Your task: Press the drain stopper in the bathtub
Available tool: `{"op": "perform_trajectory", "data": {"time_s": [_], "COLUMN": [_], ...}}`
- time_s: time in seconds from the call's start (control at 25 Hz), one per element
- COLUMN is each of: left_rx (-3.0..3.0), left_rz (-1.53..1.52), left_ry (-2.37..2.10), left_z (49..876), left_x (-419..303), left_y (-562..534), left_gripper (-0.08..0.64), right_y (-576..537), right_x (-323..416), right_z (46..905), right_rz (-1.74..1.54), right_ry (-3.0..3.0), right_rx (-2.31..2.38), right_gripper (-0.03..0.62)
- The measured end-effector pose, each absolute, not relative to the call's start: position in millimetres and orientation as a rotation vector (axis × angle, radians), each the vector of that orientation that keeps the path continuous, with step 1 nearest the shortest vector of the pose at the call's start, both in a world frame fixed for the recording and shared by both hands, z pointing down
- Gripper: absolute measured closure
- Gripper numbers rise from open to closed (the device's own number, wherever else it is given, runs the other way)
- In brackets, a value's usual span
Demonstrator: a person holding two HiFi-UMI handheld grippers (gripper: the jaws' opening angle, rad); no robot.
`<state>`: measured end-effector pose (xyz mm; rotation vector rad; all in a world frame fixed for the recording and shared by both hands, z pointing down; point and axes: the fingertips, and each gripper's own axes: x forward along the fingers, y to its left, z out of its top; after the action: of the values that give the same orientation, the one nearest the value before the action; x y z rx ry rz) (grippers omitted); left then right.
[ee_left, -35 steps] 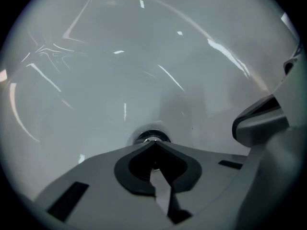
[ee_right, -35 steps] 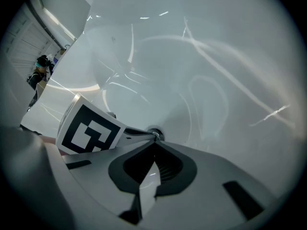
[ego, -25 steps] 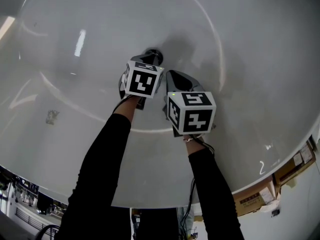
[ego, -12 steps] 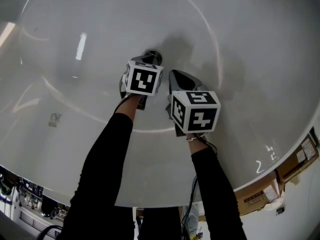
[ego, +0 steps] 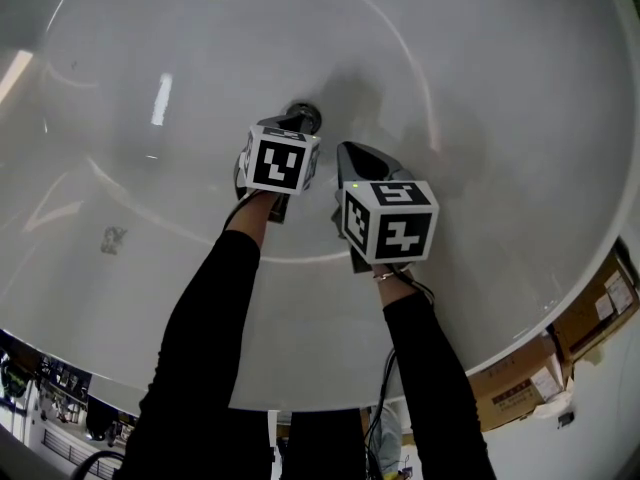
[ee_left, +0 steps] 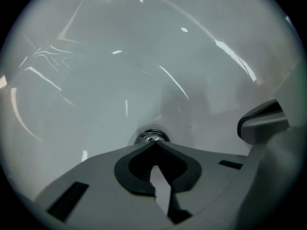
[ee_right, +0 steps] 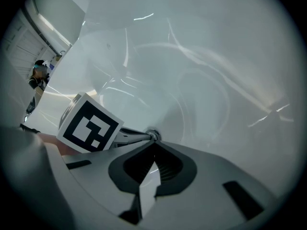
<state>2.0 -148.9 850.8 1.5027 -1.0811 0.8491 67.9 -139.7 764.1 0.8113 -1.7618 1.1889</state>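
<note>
A round chrome drain stopper (ego: 305, 117) sits at the bottom of the white bathtub (ego: 150, 188). My left gripper (ego: 293, 126) is shut with nothing between its jaws; its closed tip rests on or just above the stopper (ee_left: 152, 137). The right gripper (ego: 345, 155) is shut too and holds nothing, hovering just right of the left one, a little short of the stopper (ee_right: 152, 135). In the right gripper view the left gripper's marker cube (ee_right: 89, 123) shows at the left, its tip at the stopper.
The tub's curved white walls rise on all sides. Cardboard boxes (ego: 590, 318) stand beyond the tub rim at the lower right. A small mark (ego: 113, 239) lies on the tub wall at the left.
The view has shifted slightly; both grippers stay shut in nearly the same place, the left tip still at the stopper.
</note>
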Motion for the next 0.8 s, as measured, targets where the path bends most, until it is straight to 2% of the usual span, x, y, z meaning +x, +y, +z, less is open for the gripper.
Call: {"op": "perform_trajectory", "data": {"time_s": [0.8], "left_rx": [1.558], "left_rz": [0.793], "left_ry": [-1.128], "left_z": [770.4], "left_x": [-20.1], "left_y": [-148.9], "left_gripper": [0.555], "right_y": [-147.1], "right_x": [58.4], "right_z": [715.7], "right_rz": [1.155], "right_ry": [-1.8], "right_rx": [0.832], "right_gripper": [0.592]}}
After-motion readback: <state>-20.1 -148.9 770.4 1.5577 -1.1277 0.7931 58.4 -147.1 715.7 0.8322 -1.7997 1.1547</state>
